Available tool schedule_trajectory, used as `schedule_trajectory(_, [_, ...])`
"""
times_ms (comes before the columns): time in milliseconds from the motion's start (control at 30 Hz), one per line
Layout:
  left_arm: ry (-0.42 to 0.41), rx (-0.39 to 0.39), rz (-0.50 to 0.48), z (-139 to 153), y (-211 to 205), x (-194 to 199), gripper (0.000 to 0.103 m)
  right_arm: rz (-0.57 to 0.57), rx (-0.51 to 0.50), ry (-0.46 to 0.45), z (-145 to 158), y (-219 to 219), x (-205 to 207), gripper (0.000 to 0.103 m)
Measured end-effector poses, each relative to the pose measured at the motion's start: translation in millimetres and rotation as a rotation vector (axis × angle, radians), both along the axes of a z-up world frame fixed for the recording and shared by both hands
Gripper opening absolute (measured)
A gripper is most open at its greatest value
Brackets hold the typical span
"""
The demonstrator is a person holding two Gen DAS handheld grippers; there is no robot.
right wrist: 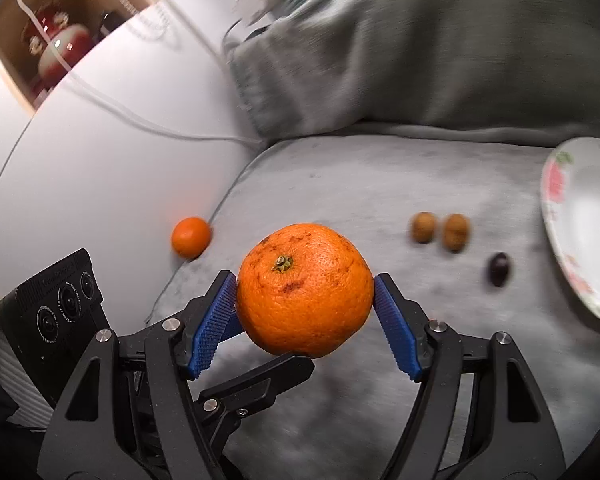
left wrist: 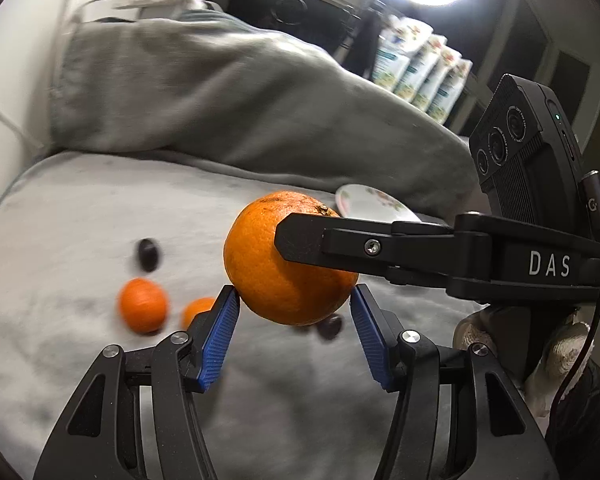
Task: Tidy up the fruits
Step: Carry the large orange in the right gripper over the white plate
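A large orange hangs in the air above a grey blanket. My right gripper is shut on the large orange, its blue pads pressed to both sides. In the left wrist view its black finger crosses the orange from the right. My left gripper is open around the orange's lower part, with its left pad at the skin and a small gap at its right pad. Its finger shows below the orange in the right wrist view.
On the blanket lie a small orange, two brown fruits and a dark fruit. A flowered white plate sits at the right. A rumpled grey cover rises behind. A white cable crosses the white surface at the left.
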State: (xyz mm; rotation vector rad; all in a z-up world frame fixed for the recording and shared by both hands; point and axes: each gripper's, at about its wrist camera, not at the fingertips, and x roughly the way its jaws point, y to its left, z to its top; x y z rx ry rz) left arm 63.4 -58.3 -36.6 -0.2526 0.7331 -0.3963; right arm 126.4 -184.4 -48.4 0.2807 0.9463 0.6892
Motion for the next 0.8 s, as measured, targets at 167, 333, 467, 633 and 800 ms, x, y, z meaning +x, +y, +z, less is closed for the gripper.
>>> schedule_trajectory(167, [-0.006, 0.002, -0.056, 1, -32, 14, 0.057, -0.065, 0.005, -0.006, 4, -35, -2, 0.073])
schedule_trajectory(333, [0.0, -0.001, -0.104, -1, -63, 30, 0.057, -0.128, 0.0, -0.012, 4, -71, -2, 0.073])
schedule_trajectory(467, [0.003, 0.008, -0.147, -2, -86, 41, 0.057, -0.175, 0.006, -0.005, -1, -93, 5, 0.073])
schedule_trajectory(633, [0.016, 0.017, -0.177, -6, -112, 56, 0.057, -0.23, 0.022, 0.01, -6, -123, 12, 0.073])
schedule_trajectory(800, [0.04, 0.024, -0.204, -12, -131, 68, 0.057, -0.271, 0.021, 0.028, -13, -145, 18, 0.073])
